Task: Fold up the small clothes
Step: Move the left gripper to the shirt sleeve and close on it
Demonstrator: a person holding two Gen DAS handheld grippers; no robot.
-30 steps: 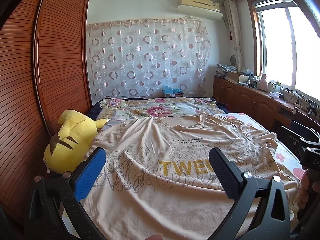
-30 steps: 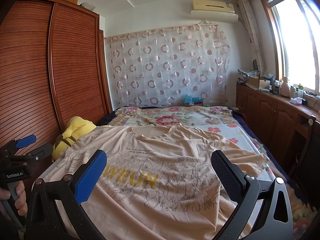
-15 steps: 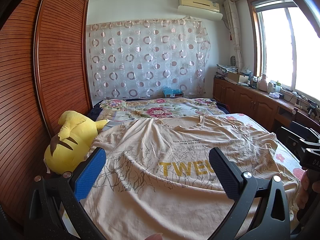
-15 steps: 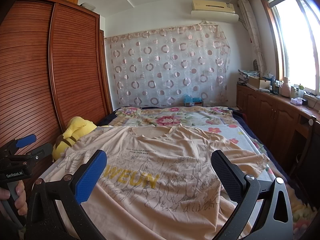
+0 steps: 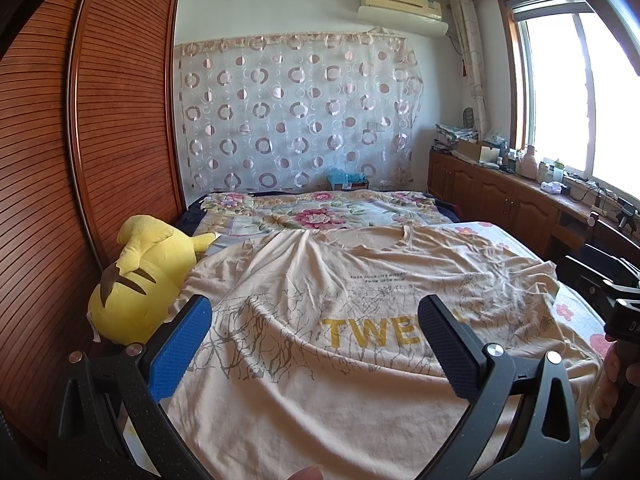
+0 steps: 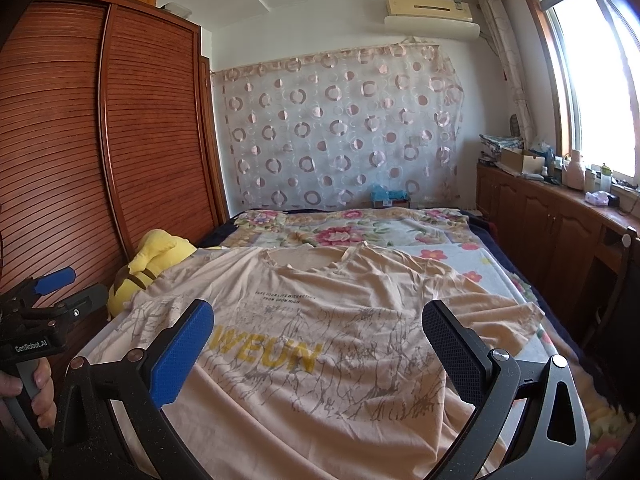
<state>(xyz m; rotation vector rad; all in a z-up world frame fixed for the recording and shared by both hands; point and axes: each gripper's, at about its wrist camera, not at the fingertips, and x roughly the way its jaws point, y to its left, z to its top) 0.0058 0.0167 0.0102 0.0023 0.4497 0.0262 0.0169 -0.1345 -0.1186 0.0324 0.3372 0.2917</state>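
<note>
a bed [image 5: 576,316] is filling the room. the left gripper [image 5: 316,320] and right gripper [image 6: 318,324] are hovering with fingers spread wide, holding nothing, above a beige t-shirt [image 5: 320,340] lying flat on it, a yellow plush toy [image 5: 140,280] sitting at its left edge.

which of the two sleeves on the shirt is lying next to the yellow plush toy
The left sleeve of the t-shirt reaches the yellow plush toy by the wardrobe. The right sleeve lies toward the window side.
</note>
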